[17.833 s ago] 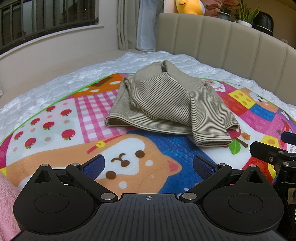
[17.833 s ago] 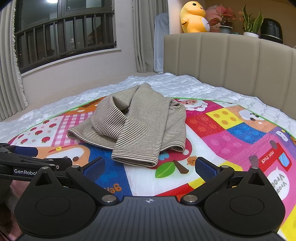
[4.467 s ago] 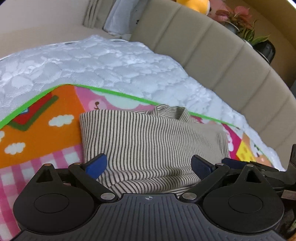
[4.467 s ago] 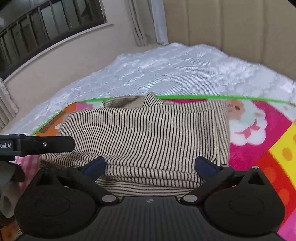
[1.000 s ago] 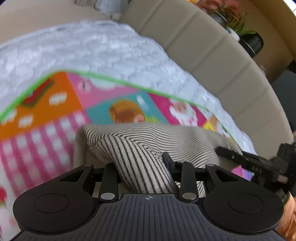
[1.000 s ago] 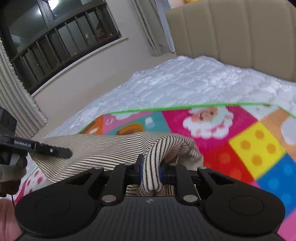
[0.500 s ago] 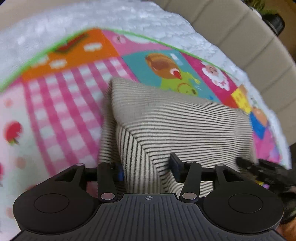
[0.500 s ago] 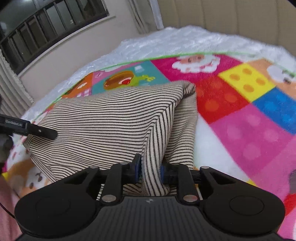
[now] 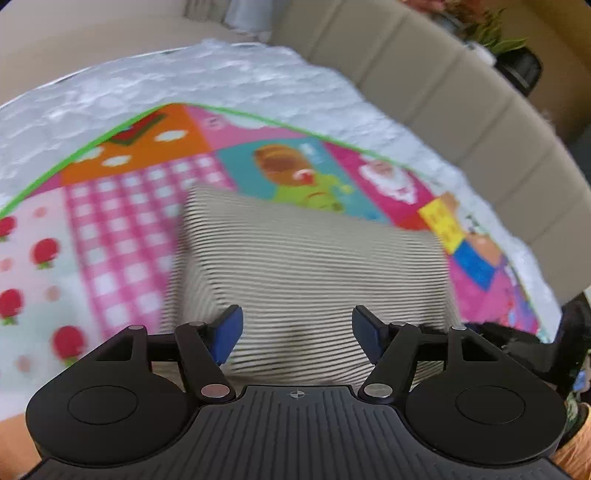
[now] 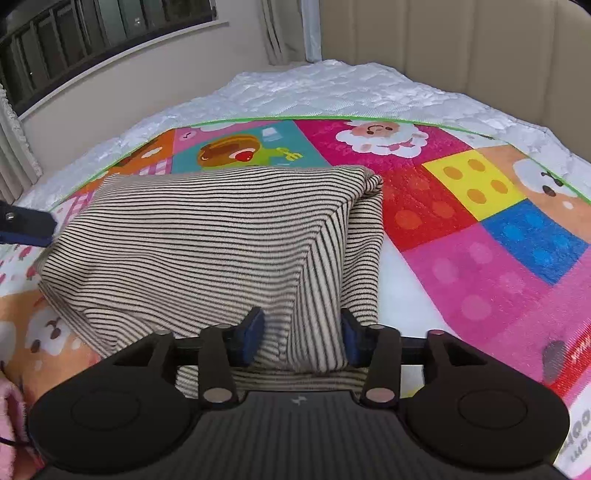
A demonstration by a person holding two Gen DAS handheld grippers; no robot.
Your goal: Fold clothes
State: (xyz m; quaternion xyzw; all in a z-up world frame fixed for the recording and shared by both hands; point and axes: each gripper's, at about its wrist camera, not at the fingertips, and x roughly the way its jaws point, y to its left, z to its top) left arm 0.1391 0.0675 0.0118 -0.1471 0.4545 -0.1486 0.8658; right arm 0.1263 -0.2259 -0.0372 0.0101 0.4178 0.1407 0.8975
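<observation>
While the blurred left wrist view shows the left gripper spread over the folded striped sweater on the cartoon play mat, the right gripper — sharper — brackets a raised fold without pinching.

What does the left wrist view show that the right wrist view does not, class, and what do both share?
Only the left wrist view shows the potted plant behind the headboard and the open left gripper with cloth between its fingers but clear of them.

Only the right wrist view shows the barred window, a pink cloth at the bottom left, and the right gripper with a striped fold between its parted fingers.

Both show the folded striped garment lying on the cartoon play mat, the white quilt and the beige headboard.
</observation>
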